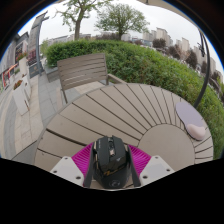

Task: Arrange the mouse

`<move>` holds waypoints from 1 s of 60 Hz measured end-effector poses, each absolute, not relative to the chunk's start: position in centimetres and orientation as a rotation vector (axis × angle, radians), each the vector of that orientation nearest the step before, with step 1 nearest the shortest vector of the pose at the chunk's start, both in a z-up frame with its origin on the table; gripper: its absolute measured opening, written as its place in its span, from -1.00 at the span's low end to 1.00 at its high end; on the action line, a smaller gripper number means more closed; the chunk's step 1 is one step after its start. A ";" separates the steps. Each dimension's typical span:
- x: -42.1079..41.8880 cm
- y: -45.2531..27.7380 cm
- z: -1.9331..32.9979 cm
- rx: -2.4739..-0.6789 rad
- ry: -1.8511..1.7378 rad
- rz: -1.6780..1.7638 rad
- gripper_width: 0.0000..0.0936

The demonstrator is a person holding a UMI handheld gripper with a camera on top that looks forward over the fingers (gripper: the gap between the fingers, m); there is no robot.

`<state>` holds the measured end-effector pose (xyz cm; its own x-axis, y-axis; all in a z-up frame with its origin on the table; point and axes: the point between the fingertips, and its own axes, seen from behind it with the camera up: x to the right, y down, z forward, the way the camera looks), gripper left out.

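A black gaming mouse (111, 160) with orange markings sits between my gripper's (111, 163) two fingers. The magenta pads (84, 158) press against both of its sides, so the fingers are shut on it. The mouse is held just above the near edge of a round slatted wooden table (130, 112). A grey mouse pad (192, 126) lies on the table at the far right, well beyond the fingers.
A wooden bench (83, 70) stands behind the table. A green hedge (150, 60) runs beyond it, with trees and buildings farther off. White chairs (20, 92) stand on the paved ground to the left.
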<state>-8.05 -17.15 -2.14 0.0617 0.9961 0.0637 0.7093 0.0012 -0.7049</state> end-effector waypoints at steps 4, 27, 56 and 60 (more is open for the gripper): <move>-7.8 -16.4 -2.1 -1.766 -1.720 0.614 0.13; -10.1 -6.9 10.0 -1.796 -1.648 0.702 0.13; -19.9 25.1 2.9 -1.964 -1.384 0.481 0.13; -19.5 26.0 -0.4 -1.998 -1.420 0.460 0.17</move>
<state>-19.48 25.96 -0.37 0.3563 0.9311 0.0779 0.7087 -0.2149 -0.6720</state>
